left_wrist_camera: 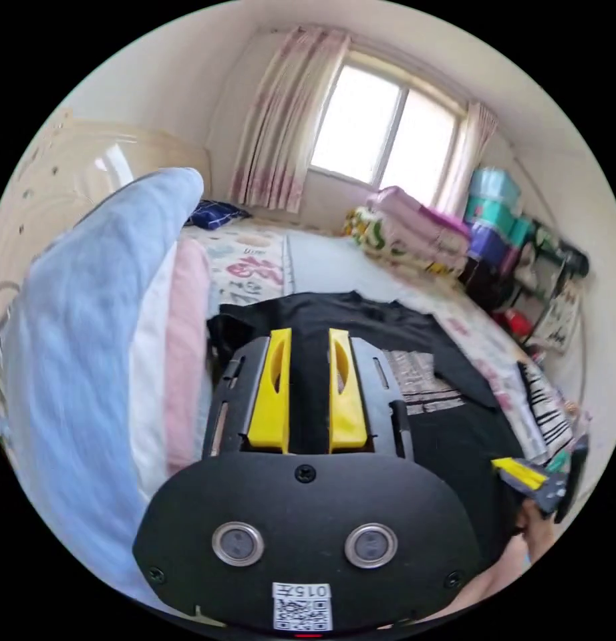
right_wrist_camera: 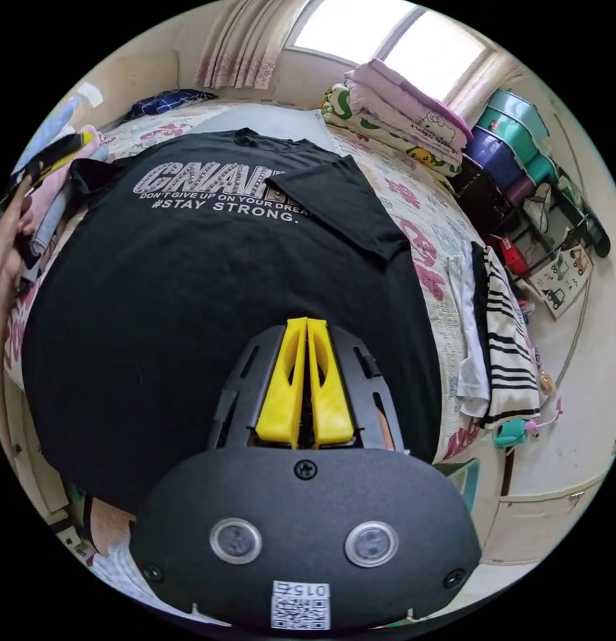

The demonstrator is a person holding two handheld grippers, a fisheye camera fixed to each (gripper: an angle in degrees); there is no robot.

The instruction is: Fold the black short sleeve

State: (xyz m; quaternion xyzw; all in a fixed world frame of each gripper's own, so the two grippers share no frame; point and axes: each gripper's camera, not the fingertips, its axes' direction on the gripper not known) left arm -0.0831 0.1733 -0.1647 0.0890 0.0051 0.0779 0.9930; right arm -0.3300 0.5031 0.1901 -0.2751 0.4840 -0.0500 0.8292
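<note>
The black short-sleeve T-shirt (right_wrist_camera: 208, 287) lies face up on the bed (right_wrist_camera: 448, 314), filling the centre of the right gripper view, printed chest toward the upper left of the frame. One sleeve (right_wrist_camera: 338, 200) is already turned inward over the chest and covers the end of the lettering; the opposite sleeve (right_wrist_camera: 94, 175) lies unfolded at the frame's left edge.

Right tool (right_wrist_camera: 306, 380): yellow jaws drawn together, tips nearly touching, over the lower hem area. Whether cloth is pinched between them cannot be told.

Left tool (left_wrist_camera: 309, 390): jaws parted, black fabric visible through the gap, nothing gripped. It sits at the centre of the left gripper view, beside a stack of folded blue, white and pink cloth (left_wrist_camera: 121, 347) at the frame's left.

Risks noted:
- The hem appears to overhang the bed edge at the lower part of the right gripper view; a light or one-layer pinch would probably let the shirt drag off or fold askew.
- The turned-in sleeve is loose; a quick lift would likely flip it open.
- The left tool works close to the folded stack; a wide sweep could topple it.
- A striped garment (right_wrist_camera: 505, 334) lies just beside the shirt at the right of the frame and could be caught in a fold.
</note>
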